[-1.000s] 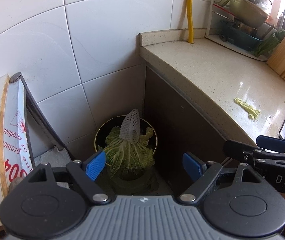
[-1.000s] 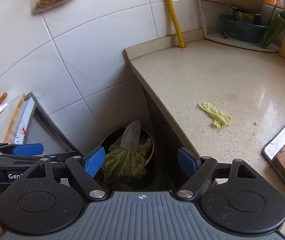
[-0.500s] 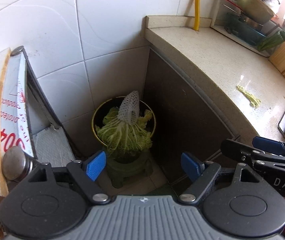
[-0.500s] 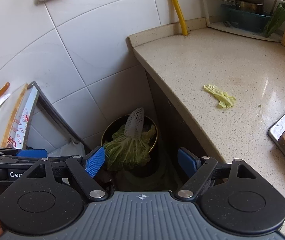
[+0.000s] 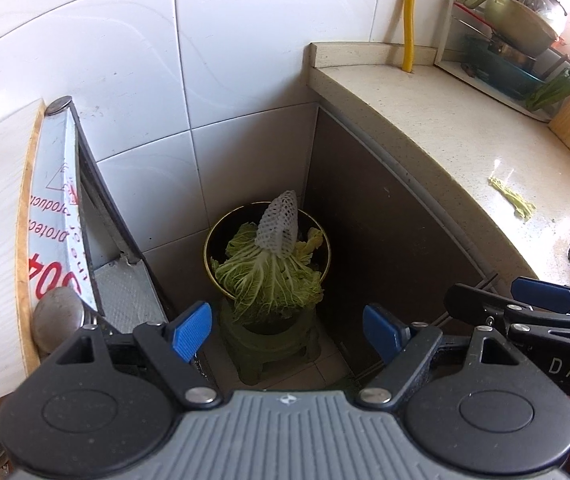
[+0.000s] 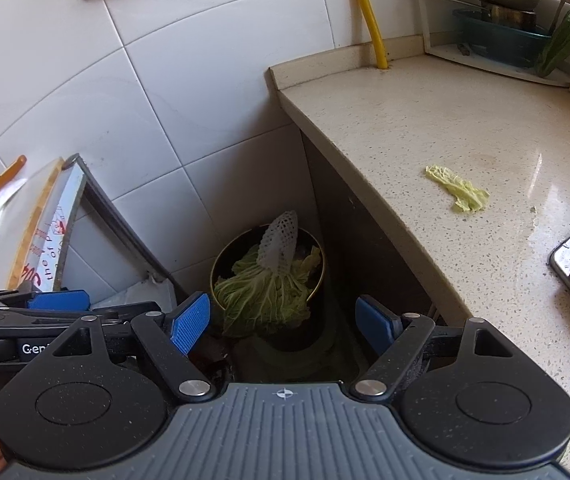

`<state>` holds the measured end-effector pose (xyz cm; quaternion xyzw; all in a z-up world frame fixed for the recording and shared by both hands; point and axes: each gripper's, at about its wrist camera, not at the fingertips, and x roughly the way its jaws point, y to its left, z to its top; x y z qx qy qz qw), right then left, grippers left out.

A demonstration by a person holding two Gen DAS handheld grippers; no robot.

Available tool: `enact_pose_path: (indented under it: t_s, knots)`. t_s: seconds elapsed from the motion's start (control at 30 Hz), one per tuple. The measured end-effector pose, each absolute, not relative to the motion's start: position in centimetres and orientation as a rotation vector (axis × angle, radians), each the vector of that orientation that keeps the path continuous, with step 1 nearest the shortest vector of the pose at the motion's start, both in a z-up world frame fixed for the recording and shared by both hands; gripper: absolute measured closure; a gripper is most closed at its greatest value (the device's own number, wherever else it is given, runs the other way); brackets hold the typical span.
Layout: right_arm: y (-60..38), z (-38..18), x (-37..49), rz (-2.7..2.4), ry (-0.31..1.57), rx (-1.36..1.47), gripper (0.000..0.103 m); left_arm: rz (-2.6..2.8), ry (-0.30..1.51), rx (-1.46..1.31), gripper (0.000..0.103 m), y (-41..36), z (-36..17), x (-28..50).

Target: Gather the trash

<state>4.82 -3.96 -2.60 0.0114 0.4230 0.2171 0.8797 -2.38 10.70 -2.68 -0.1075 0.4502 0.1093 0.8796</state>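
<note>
Grippers above a floor-level trash bin (image 5: 267,256), both drawn back and raised over the last second, so the bin sits smaller and lower in each view. Left gripper (image 5: 287,328) and right gripper (image 6: 283,322) stand spread wide and empty. Bin contents: cabbage leaves (image 5: 269,280) topped by a white foam fruit net (image 5: 279,220), judged already deposited. One cabbage scrap (image 6: 459,188) remains on the speckled countertop (image 6: 425,120), well apart from the bin, nearer the right gripper. Likely next step: a reach to the scrap. Risk: the thin limp leaf lies flat and may slip from the pads.
</note>
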Motion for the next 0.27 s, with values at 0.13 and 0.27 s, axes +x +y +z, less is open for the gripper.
enact_pose_path:
  t_s: [0.13, 0.27]
  knots:
    - [-3.63, -2.63, 4.81, 0.459, 0.885, 0.016, 0.018, 0.238, 0.935, -0.223, 0.023, 10.78, -2.67, -2.72]
    - [-3.39, -2.61, 4.68, 0.465, 0.886, 0.014, 0.018, 0.245, 0.942, -0.23, 0.023, 10.82, -2.72, -2.92]
